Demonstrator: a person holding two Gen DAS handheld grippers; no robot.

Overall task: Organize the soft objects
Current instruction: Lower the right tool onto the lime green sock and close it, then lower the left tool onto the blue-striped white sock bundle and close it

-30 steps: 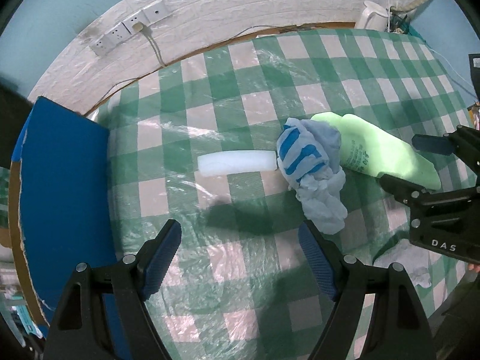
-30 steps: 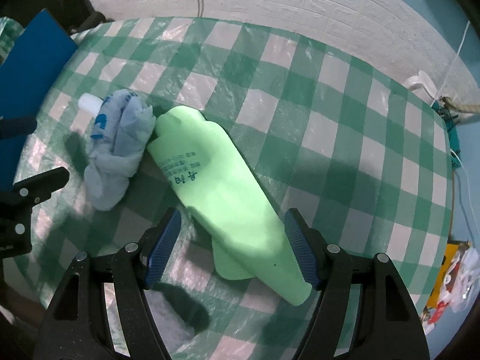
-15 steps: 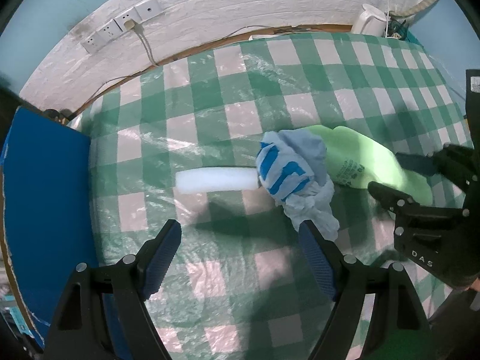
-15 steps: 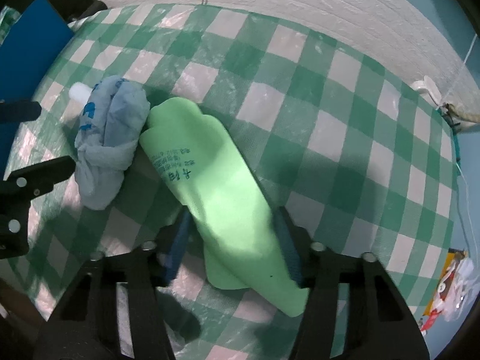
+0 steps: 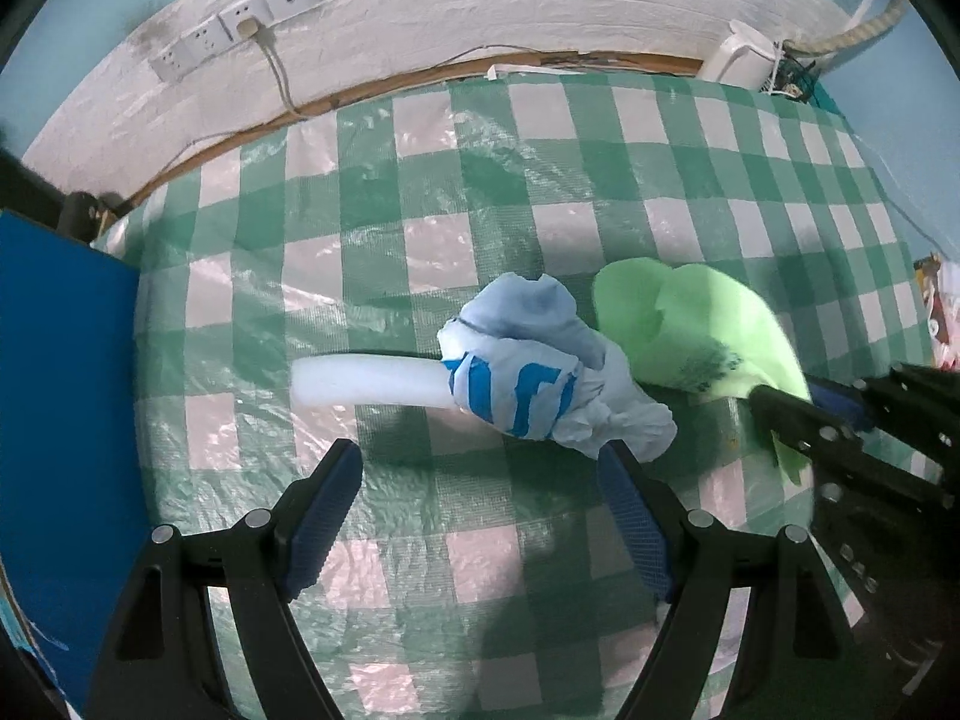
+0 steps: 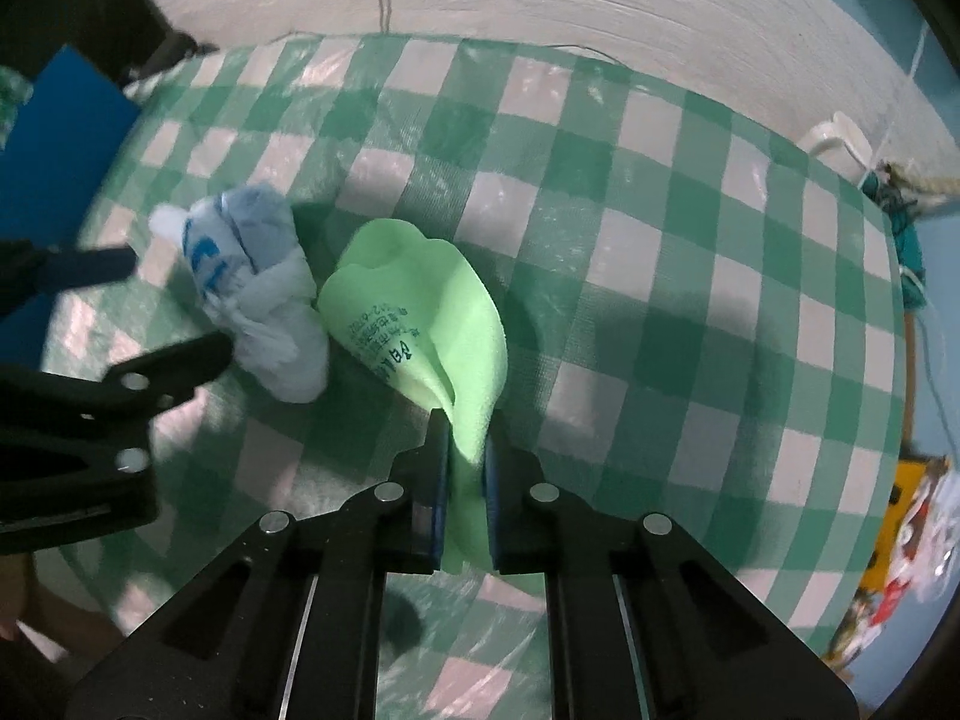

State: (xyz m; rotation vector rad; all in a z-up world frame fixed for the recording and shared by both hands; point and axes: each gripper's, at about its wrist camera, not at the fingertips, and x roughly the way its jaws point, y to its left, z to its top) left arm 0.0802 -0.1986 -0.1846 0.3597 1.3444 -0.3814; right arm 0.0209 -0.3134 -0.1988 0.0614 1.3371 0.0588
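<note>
Item 1: green foam sheet (image 6: 420,324), soft, light green, with dark print on one face. It is pinched at its near end between the blue pads of the right tongs (image 6: 462,468), which are clenched on it. The sheet curls into a folded, cupped shape and its far end reaches toward the cloth bundle. In the left wrist view the same sheet (image 5: 702,324) sits to the right of the bundle, with the right tongs' black fingers crossing its lower edge.

Item 2: pale blue cloth bundle (image 5: 540,372), crumpled, with bright blue stripes on one side. It lies on the counter (image 5: 420,210), just beside the green sheet and touching it or nearly so. In the right wrist view the bundle (image 6: 264,294) is to the left of the sheet.

Item 3: white foam tube (image 5: 366,381), lying flat on the counter. Its right end disappears under or into the cloth bundle.

Item 4: left tongs (image 5: 480,510), released, the jaws wide apart, holding nothing. The tongs hang above the counter near the bundle and tube; the right pad's tip sits close to the bundle's lower edge.

Surroundings: green-and-white checked cloth under clear plastic covers the counter; blue board (image 5: 60,420) at the left edge; white textured wall with sockets (image 5: 234,36) behind.
</note>
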